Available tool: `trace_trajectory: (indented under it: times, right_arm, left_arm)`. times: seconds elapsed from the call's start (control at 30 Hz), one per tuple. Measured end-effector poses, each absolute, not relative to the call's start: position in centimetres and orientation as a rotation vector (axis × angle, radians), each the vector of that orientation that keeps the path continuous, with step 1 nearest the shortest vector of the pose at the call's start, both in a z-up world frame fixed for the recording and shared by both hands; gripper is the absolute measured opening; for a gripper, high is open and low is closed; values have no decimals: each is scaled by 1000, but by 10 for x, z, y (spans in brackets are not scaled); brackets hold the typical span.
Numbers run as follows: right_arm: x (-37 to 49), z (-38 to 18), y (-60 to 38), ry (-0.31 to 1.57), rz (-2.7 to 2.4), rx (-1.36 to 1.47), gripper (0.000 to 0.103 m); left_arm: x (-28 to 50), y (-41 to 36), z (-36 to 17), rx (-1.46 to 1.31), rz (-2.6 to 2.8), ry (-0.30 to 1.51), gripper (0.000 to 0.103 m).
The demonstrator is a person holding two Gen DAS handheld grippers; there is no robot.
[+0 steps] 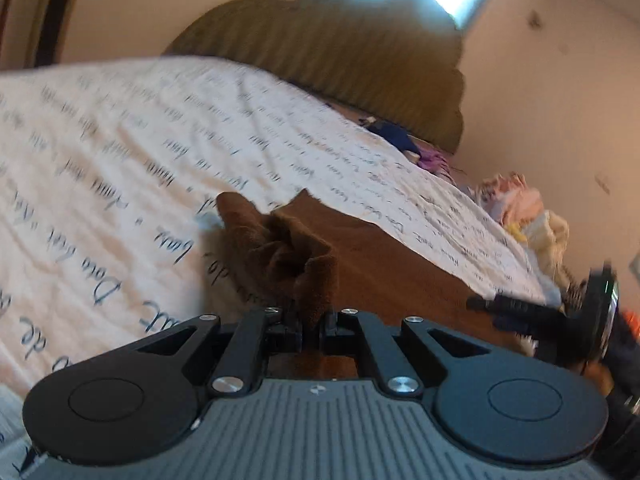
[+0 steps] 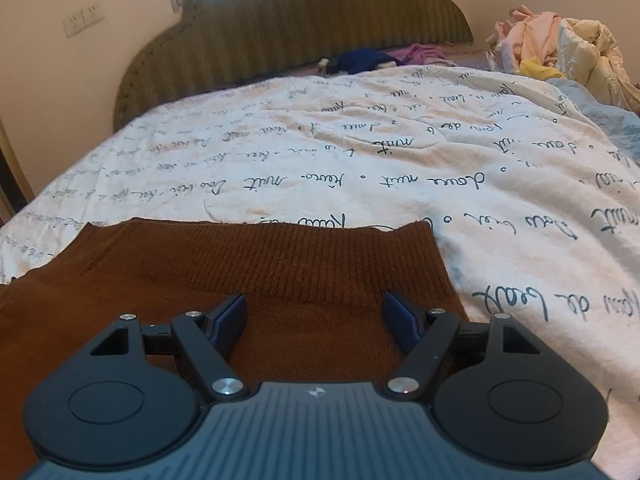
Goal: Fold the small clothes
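Observation:
A brown knitted garment (image 2: 256,272) lies spread on the bed, its ribbed band toward the headboard. In the left wrist view my left gripper (image 1: 312,320) is shut on a bunched fold of the brown garment (image 1: 296,256), which rises crumpled from between the closed fingers; this view is tilted and blurred. My right gripper (image 2: 314,312) stands open just above the garment, blue pads (image 2: 230,316) wide apart with only flat cloth beneath them. The right gripper (image 1: 536,312) also shows in the left wrist view at the right edge.
The bed carries a white cover with dark script print (image 2: 400,152). An olive ribbed headboard (image 2: 296,24) stands behind it. Blue and purple clothes (image 2: 372,56) lie by the headboard, and a pile of pale clothes (image 2: 560,44) sits at the far right.

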State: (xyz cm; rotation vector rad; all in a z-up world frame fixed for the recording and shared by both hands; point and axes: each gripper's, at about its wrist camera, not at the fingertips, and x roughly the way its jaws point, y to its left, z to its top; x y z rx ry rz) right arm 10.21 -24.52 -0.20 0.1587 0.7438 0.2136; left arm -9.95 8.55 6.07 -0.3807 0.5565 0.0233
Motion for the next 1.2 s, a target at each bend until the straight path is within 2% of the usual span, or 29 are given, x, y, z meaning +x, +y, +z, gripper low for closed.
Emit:
trace_trajectory:
  times: [0.1, 0.23, 0.37, 0.53, 0.57, 0.6, 0.63, 0.8, 1.0, 1.1, 1.2]
  right_arm:
    - [105, 36, -209, 823, 416, 265, 77]
    - [112, 53, -123, 1070, 818, 264, 79]
    - [110, 56, -47, 1164, 929, 93, 79]
    - [116, 36, 0, 1206, 865, -119, 77]
    - [117, 31, 1, 1185, 853, -133, 64]
    - [118, 29, -1, 1159, 853, -138, 44]
    - [122, 26, -9, 1147, 838, -124, 18]
    - [121, 37, -68, 1049, 863, -19, 18]
    - [124, 62, -200, 966, 747, 140, 17]
    - [114, 50, -273, 964, 653, 230, 18]
    - [104, 14, -328, 1015, 551, 314, 18]
  left_arm:
    - [-102, 56, 57, -241, -19, 540, 5]
    - [-104, 33, 50, -117, -37, 538, 5]
    - [-100, 23, 45, -45, -39, 546, 5]
    - [-98, 19, 42, -13, -62, 553, 5]
    - [-98, 18, 41, -8, -62, 556, 5]
    - [-98, 18, 42, -4, -61, 558, 5]
    - [-97, 17, 43, 1, -62, 559, 5]
    - [-90, -11, 59, 14, -171, 532, 5]
    - [-74, -103, 67, 77, -385, 485, 5]
    - [-71, -144, 52, 102, -499, 534, 5]
    - [-70, -174, 26, 165, -551, 607, 5]
